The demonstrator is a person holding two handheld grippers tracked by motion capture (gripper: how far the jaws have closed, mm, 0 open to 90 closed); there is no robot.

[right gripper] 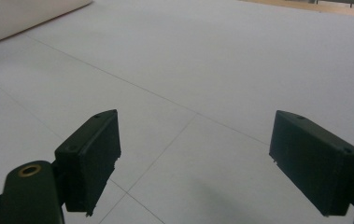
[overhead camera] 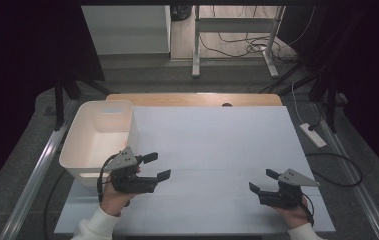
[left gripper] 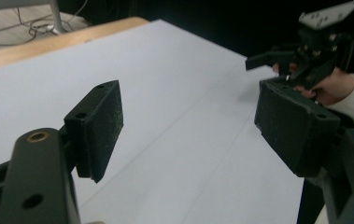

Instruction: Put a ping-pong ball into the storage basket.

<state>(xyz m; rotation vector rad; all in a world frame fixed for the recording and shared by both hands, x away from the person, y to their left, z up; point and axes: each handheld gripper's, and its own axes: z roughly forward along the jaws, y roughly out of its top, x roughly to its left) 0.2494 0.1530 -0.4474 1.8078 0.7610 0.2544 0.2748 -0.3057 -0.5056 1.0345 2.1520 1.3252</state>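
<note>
A white, rectangular plastic bin point(overhead camera: 97, 137) sits at the tabletop's point(overhead camera: 217, 145) far-left corner; left gripper point(overhead camera: 156, 167) just beside it and right gripper point(overhead camera: 260, 182) gape, empty.

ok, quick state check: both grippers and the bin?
left gripper: open, nothing between the jaws, held beside the bin
right gripper: open, nothing between the jaws, low over the mat
bin: upright at the table's left edge, looks empty
mat: flat, bare

Wooden table point(overhead camera: 197, 98) w/ white sheet point(overhead camera: 217, 150) on top; white tub point(overhead camera: 79, 145) at left edge.
</note>
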